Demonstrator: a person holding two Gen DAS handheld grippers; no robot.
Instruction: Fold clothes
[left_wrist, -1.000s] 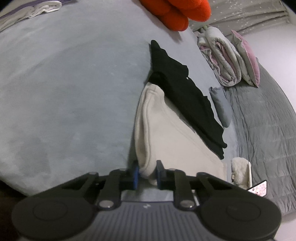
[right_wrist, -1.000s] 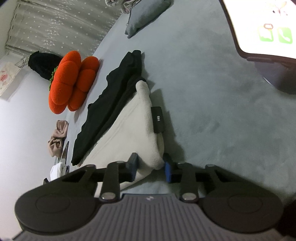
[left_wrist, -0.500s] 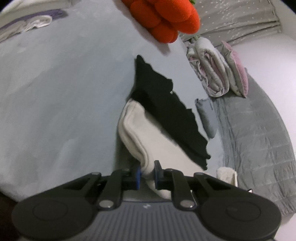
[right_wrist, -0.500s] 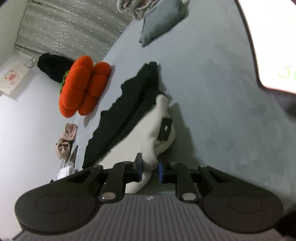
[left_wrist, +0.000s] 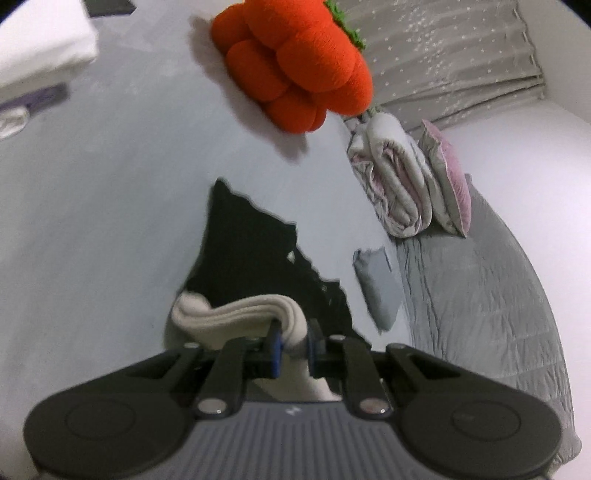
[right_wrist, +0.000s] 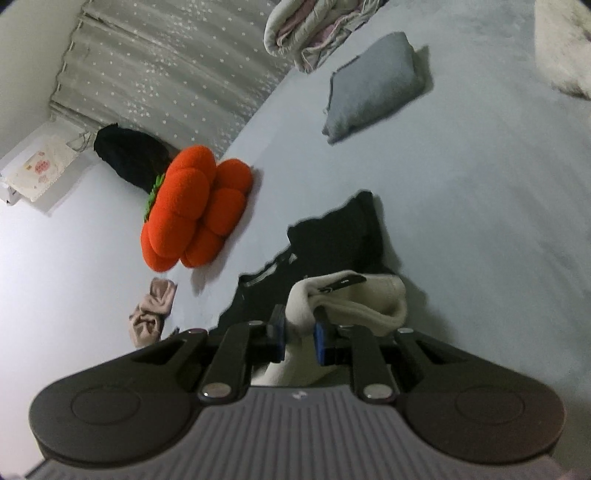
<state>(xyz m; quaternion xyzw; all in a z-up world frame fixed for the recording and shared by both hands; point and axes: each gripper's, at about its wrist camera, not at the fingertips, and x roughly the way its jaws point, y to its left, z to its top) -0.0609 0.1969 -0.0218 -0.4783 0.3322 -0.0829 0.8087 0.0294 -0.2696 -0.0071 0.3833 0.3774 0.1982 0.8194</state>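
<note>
Two grippers, left (left_wrist: 294, 342) and right (right_wrist: 299, 334), show us fingers pinched tight on a cream garment (left_wrist: 236, 314), bunched just ahead of them over black clothing (left_wrist: 243, 251) on the bed (left_wrist: 92, 221).

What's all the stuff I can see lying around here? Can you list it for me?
cream garment: one, cream, pinched at its near edge by both grippers
black garment: one, black, on the bed beyond the cream one
pumpkin cushion: one, orange, far side of the bed
small pillow: one, grey, on the bed
rolled quilt: one, white-pink, by the curtain
pink pillow: one, beside the quilt
beige cloth: one, crumpled, off the bed's edge
curtain: grey, starred
left gripper: black, closed on cream garment
right gripper: black, closed on cream garment
</note>
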